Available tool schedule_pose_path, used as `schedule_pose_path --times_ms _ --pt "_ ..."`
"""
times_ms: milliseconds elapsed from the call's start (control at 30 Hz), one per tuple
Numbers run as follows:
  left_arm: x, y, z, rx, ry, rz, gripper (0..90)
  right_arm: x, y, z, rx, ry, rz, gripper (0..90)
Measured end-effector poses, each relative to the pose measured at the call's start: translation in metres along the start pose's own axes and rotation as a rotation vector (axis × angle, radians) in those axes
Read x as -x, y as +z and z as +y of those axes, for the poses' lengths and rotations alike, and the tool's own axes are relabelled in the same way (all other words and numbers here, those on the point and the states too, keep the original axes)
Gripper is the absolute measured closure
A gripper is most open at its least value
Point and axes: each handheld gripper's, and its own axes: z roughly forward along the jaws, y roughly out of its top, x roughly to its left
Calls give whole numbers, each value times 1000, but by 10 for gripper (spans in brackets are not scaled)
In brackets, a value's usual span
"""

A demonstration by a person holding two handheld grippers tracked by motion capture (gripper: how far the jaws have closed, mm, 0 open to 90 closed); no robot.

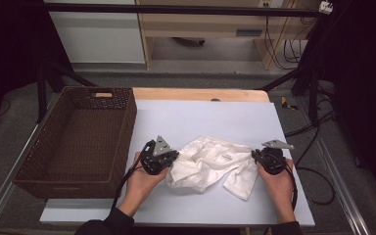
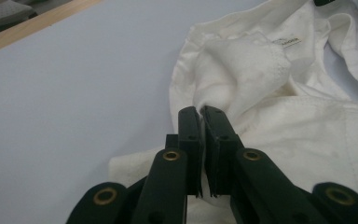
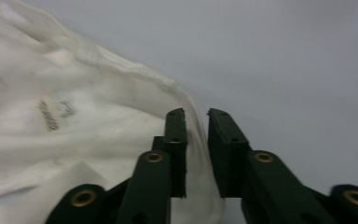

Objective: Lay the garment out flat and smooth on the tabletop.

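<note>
A crumpled white garment (image 1: 210, 164) lies on the pale blue table mat (image 1: 200, 117), between my two grippers. My left gripper (image 1: 174, 157) is at the garment's left edge. In the left gripper view, my left gripper (image 2: 200, 112) is shut on a raised fold of the garment (image 2: 284, 93), and a small label shows farther off. My right gripper (image 1: 255, 154) is at the garment's right side. In the right gripper view, my right gripper (image 3: 196, 112) stands narrowly open, with the garment's hemmed edge (image 3: 51, 116) running into the gap between the jaws.
A dark brown wicker basket (image 1: 127, 127) stands along the mat's left side, with nothing visible in it. The table's wooden edge (image 1: 200, 94) runs along the back. Black frame poles and cables stand to the right, off the table.
</note>
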Motion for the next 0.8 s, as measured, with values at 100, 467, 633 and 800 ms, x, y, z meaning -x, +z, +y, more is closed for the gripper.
schedule_pose_path --times_ms 100,467,633,800 --pt "-2 3 1 17 -22 -3 863 -13 -12 2 52 5 34 595" --pt "-12 13 16 69 -68 28 861 -81 -25 -5 68 -68 252 469" --pt "-14 19 16 48 -66 36 861 -107 -27 -7 64 -99 346 424" --pt "-16 21 19 43 -69 35 860 -127 -26 -10 58 -132 416 367"
